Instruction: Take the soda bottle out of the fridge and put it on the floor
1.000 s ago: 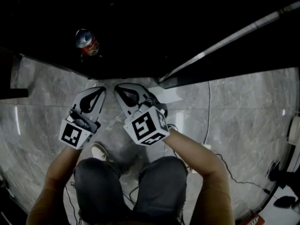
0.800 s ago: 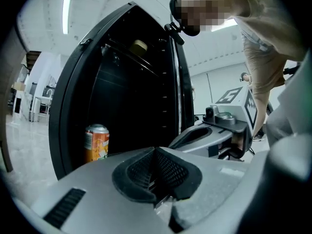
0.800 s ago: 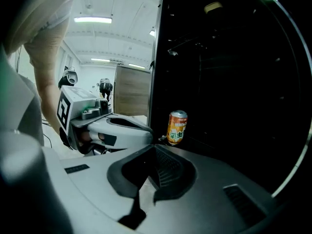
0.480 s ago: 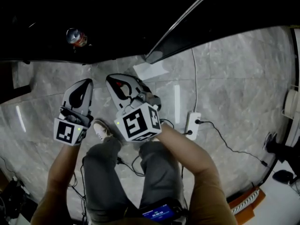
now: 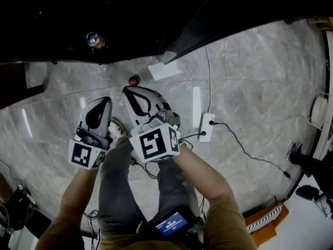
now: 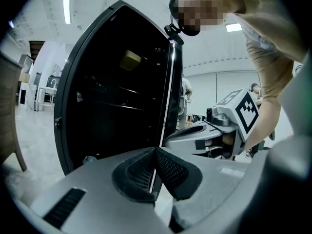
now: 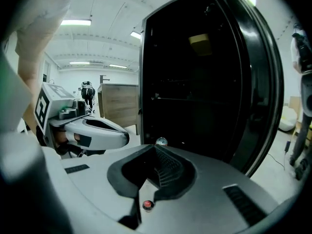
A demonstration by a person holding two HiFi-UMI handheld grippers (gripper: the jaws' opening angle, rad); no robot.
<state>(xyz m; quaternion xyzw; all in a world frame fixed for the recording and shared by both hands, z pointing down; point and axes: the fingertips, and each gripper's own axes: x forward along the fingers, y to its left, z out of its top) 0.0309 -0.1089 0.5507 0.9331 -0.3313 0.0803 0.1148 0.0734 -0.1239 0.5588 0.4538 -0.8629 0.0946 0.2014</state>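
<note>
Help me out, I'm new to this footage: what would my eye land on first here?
Two grey grippers side by side at centre, the left gripper and right gripper, both shut and empty, over a pale marble floor. Beyond them gapes a dark open fridge with a red can low inside, and a small red-topped thing stands on the floor before it.

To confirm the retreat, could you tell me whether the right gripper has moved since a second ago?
Yes: in the head view the right gripper has drawn back from the bottom edge of the fridge; grey floor now shows between them.
</note>
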